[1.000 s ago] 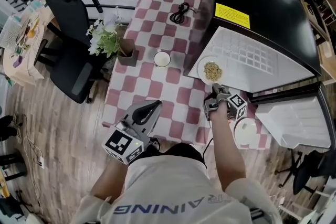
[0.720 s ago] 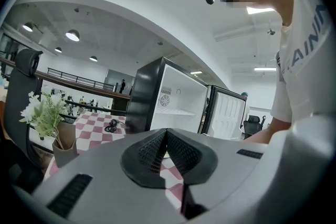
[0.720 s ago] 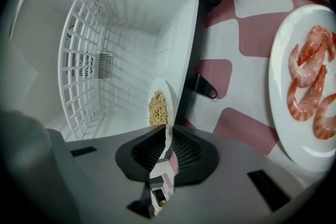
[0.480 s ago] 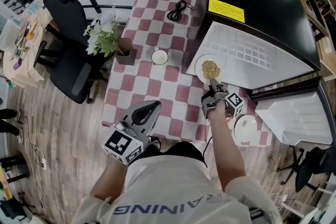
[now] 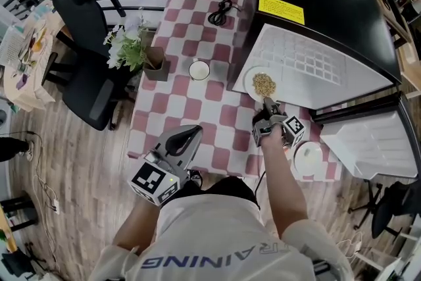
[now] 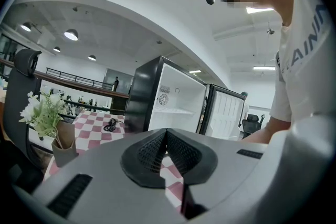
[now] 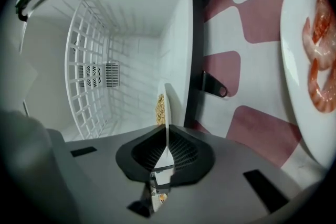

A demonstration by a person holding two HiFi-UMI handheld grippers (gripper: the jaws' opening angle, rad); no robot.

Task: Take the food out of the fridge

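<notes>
While the plate of grain-like food (image 5: 264, 84) lies at the open front of the fridge (image 5: 329, 16), the right hand-held gripper (image 5: 268, 104) grips its near rim. The jaws have just been closing and now stand narrow on that rim, which the right gripper view shows edge-on between the pads (image 7: 181, 150).

The step in hand is judged to be the withdrawal. The plate should be kept level and drawn straight away from the fridge, slowly, since a pinch on a thin rim lets the far side droop and the loose food spill. It should then be set on the counter (image 5: 197, 105) in front of the fridge, clear of the plate of shrimp (image 5: 308, 158) there.

The left hand-held gripper (image 5: 192, 135) is closed on nothing, well apart from the fridge.

A yellow label (image 5: 282, 10) on the fridge's top carries unreadable print; the person's shirt shows "AINING".
</notes>
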